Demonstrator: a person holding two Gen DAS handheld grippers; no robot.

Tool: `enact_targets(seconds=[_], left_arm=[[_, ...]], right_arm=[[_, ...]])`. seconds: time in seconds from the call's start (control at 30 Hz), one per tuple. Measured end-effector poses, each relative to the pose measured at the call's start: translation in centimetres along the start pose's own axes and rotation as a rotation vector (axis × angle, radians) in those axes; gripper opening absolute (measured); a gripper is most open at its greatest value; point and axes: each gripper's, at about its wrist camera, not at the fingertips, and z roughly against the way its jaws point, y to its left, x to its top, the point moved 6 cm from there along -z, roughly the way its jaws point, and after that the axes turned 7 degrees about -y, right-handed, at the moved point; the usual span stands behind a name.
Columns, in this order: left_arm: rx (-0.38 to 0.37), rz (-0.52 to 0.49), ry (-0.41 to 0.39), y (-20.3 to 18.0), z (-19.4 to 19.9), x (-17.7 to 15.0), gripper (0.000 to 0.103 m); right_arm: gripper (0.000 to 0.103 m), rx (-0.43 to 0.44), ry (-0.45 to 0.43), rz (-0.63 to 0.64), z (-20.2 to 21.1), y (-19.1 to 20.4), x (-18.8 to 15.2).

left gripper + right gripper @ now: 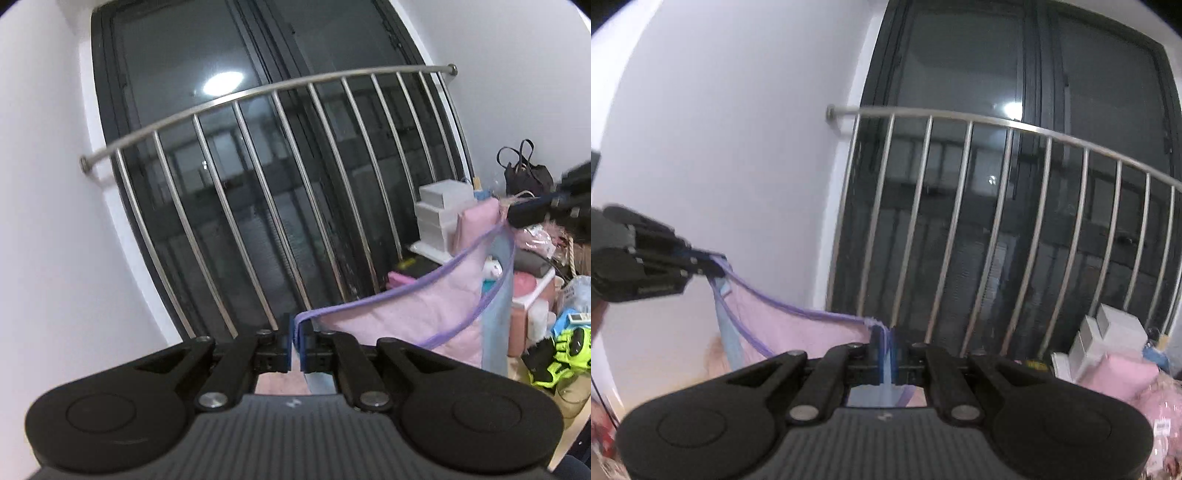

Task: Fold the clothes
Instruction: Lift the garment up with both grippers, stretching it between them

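The left black two-finger gripper [296,345] is clamped tight on a corner of the pink fabric garment with purple edging and a pale blue panel [417,314], its blue pads [285,347] pinching the purple hem between them. The right black two-finger gripper [887,356] is likewise closed on another corner of the same garment [812,332], with the purple and blue cloth squeezed between its pads. The garment hangs in the air between the two grippers, in front of the dark glass door with a silver metal railing of vertical bars [258,177]; its purple edge sags in a curve from one gripper to the other. To the right of the railing, low down, sits a stack of white boxes [441,218], with a dark handbag [524,173] behind it and neon yellow-green and black work gloves [557,350] nearer the camera. A pink cushion [1115,376] lies just below the white boxes
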Motion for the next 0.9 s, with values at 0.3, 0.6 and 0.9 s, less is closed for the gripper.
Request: enact_targets(seconds=[0.3, 0.6, 0.9], left_arm=[[0.044, -0.048, -0.031, 2.1, -1.1, 6.2, 0.003], [0.043, -0.185, -0.005, -0.8, -2.5, 6.7, 0.004], [0.057, -0.215, 0.000, -1.2, -2.8, 6.5, 0.004]], right_arm=[[0.006, 0.050, -0.038, -0.018, -0.1, -1.6, 4.7], [0.077, 0.339, 0.052, -0.089, -3.7, 7.0, -2.5], [0.069, 0.275, 0.123, -0.192, -7.7, 7.4, -5.8]])
